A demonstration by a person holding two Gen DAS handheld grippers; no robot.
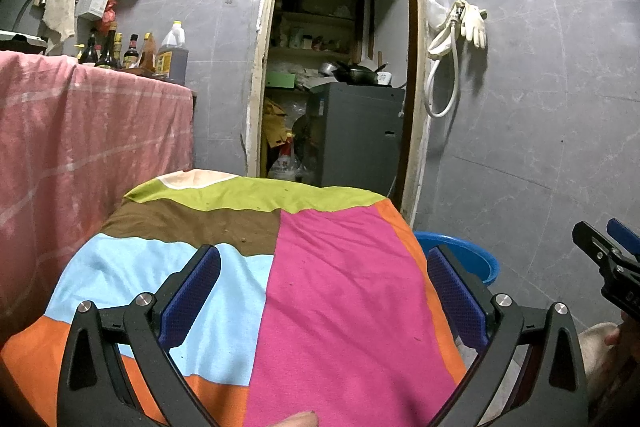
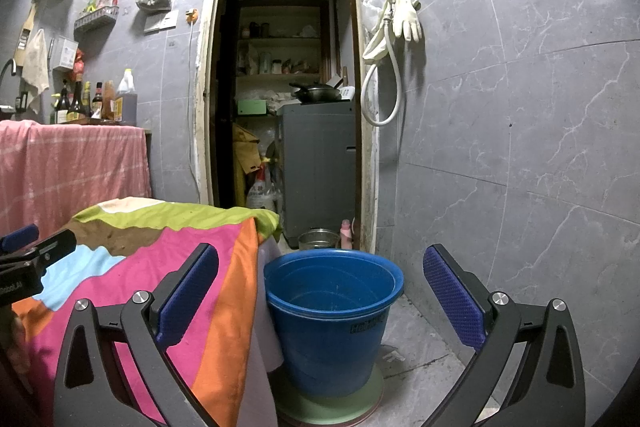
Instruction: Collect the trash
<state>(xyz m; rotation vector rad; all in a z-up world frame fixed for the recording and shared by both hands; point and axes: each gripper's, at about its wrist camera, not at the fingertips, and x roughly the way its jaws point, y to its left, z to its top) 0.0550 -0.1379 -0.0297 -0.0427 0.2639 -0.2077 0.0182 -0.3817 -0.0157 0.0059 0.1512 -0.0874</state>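
Hovering over the cloth (image 1: pixel 328 287), left gripper (image 1: pixel 324 291) has fingers spread wide and holds nothing; right gripper (image 2: pixel 320 291) is likewise spread and empty, aimed at the bucket (image 2: pixel 334 307). No obvious trash on the cloth: only tiny dark specks on the brown patch (image 1: pixel 242 239), far and slightly left of the left gripper, too small to identify. Bucket sits on the floor just beside the cloth's right edge, near side of the doorway (image 2: pixel 284 67), looks empty inside, mouth up. Key relation, as I read it: bucket is dead ahead of and below the right gripper, and off to the right of the left one, so right is the nearer hand for any drop. Specks favour the left hand. Long axis can't be called at this size. Risk: fingers snagging cloth instead of a crumb.
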